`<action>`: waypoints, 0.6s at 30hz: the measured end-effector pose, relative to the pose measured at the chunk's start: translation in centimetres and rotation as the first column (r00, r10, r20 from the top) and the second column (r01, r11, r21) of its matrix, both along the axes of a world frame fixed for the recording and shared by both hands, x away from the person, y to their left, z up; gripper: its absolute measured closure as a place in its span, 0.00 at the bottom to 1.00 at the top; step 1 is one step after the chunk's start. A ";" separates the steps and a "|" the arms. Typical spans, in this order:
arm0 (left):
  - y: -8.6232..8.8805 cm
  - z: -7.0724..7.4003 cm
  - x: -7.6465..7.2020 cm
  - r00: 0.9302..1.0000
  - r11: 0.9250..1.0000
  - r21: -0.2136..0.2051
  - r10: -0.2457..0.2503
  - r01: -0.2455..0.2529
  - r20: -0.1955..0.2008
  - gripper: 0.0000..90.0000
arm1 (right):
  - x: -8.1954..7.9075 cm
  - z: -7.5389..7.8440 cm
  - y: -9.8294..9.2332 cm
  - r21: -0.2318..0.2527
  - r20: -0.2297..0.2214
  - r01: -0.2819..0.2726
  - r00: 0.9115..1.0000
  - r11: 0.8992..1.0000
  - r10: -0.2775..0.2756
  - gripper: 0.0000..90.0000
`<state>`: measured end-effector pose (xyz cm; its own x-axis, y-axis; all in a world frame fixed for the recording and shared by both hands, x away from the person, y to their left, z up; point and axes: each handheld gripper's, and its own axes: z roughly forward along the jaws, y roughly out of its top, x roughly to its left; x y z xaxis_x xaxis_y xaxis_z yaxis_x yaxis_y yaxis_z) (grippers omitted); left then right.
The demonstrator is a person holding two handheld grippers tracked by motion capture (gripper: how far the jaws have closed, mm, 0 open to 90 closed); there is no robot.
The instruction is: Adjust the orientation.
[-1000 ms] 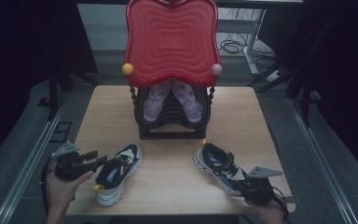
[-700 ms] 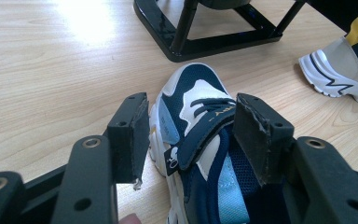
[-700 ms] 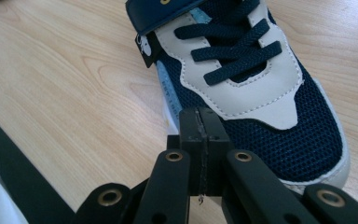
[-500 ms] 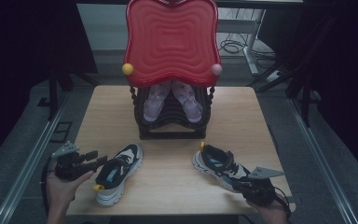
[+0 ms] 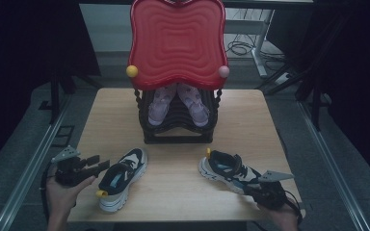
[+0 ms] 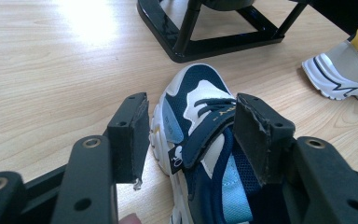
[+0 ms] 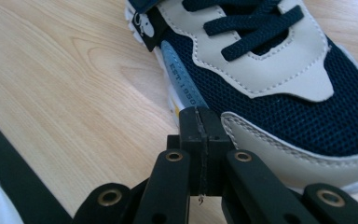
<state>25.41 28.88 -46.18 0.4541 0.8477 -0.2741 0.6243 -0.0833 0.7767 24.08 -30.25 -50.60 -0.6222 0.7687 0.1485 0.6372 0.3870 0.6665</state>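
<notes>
I use the black shoe rack (image 5: pixel 180 122) in the middle of the wooden table (image 5: pixel 111 110) as my marker. From the high view I see a big red wavy board (image 5: pixel 177 43) on top of the rack and two pale purple shoes (image 5: pixel 178 103) tucked inside it. In front of the rack, to its left, lies the left sneaker (image 5: pixel 120 177), with its toe pointing toward the rack. In front of the rack, to its right, lies the right sneaker (image 5: pixel 229 169), with its heel nearest the rack. My left gripper (image 5: pixel 92 166) sits just beside the left sneaker, on the side away from the rack's middle. My right gripper (image 5: pixel 260 190) is at the toe end of the right sneaker, the end far from the rack. From up there I cannot tell how the fingers stand. The left gripper view helps: its two black fingers (image 6: pixel 129 135) are spread wide, one on each side of the left sneaker (image 6: pixel 205 140), and the pads do not press it. That view also shows the foot of the rack (image 6: pixel 205 32) past the toe and the heel of the right sneaker (image 6: pixel 349 65) off to the side. The right gripper view shows its fingers (image 7: pixel 191 126) pressed tight together with nothing between them, right up against the side of the right sneaker (image 7: pixel 270 70), near the toe; I cannot tell if they touch it.
</notes>
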 end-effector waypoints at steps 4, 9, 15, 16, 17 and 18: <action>0.0 0.0 0.0 1.000 1.000 0.001 -0.002 0.002 -0.001 0.51 | 0.5 0.0 -0.5 -0.005 0.002 0.021 1.000 1.000 -0.021 0.99; 0.0 -0.1 0.1 1.000 1.000 0.001 -0.002 0.002 -0.003 0.51 | 1.4 0.0 -1.1 -0.004 0.005 0.043 0.999 0.999 -0.043 0.99; 0.3 -0.1 0.1 1.000 1.000 0.002 0.002 -0.002 0.000 0.51 | 2.1 0.0 -1.3 -0.004 0.003 0.058 0.998 0.998 -0.058 0.99; 0.3 -0.1 0.1 1.000 1.000 0.002 0.003 -0.003 0.001 0.51 | 2.1 0.0 -1.3 -0.003 0.002 0.058 0.998 0.998 -0.058 0.99; 0.3 -0.1 0.1 1.000 1.000 0.001 0.004 -0.004 0.001 0.51 | 2.1 0.0 -1.3 -0.001 0.004 0.059 0.998 0.998 -0.059 0.99; 0.3 0.0 0.1 1.000 1.000 0.002 0.004 -0.004 0.001 0.51 | 2.0 0.0 -1.3 -0.003 0.003 0.059 0.998 0.998 -0.059 0.99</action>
